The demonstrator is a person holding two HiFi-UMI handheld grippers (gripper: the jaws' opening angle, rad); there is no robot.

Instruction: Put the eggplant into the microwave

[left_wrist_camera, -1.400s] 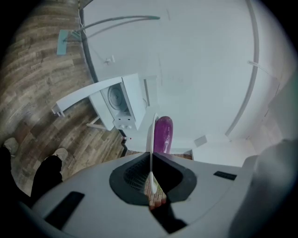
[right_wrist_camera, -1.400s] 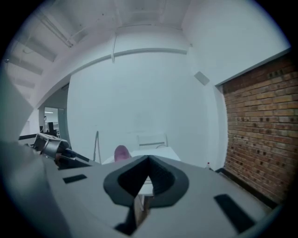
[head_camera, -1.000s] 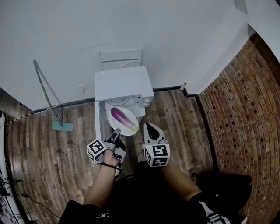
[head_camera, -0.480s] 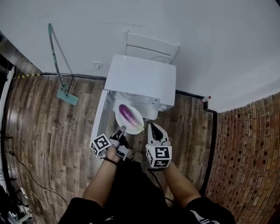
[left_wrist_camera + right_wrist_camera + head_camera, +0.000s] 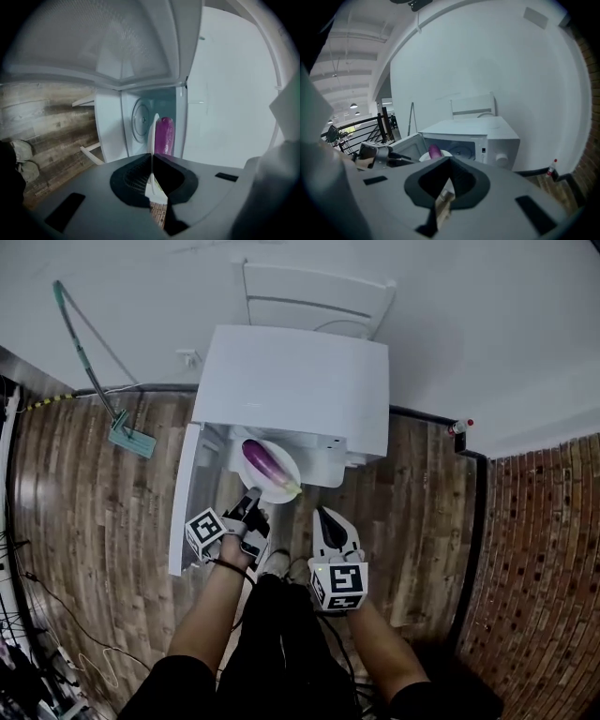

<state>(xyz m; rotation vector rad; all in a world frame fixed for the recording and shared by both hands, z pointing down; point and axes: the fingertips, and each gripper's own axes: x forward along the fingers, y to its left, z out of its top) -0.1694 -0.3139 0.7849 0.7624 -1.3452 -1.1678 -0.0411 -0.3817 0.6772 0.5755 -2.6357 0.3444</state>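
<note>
Both grippers have come down over the last second, and the white microwave [image 5: 298, 381] now fills more of the head view than it did, so the person has sunk lower and drawn closer to it. The left gripper [image 5: 251, 499] stays clenched on the near rim of a white plate [image 5: 281, 486], which it carries edge-on between its jaws. The purple eggplant [image 5: 262, 462] lies on that plate, now right at the mouth of the cooking chamber rather than out in front of it. The microwave door [image 5: 183, 512] stands swung open to the left. Through the left gripper view the round glass turntable [image 5: 139, 123] shows inside, just beyond the plate, and it looks bare. The right gripper [image 5: 323, 515] hangs beside the plate on its right, jaws together and holding nothing. The eggplant is not yet inside. Judging by how things lie, the lowering has brought the plate level with the opening, so what remains is probably to slide it forward onto the turntable and let go.
</note>
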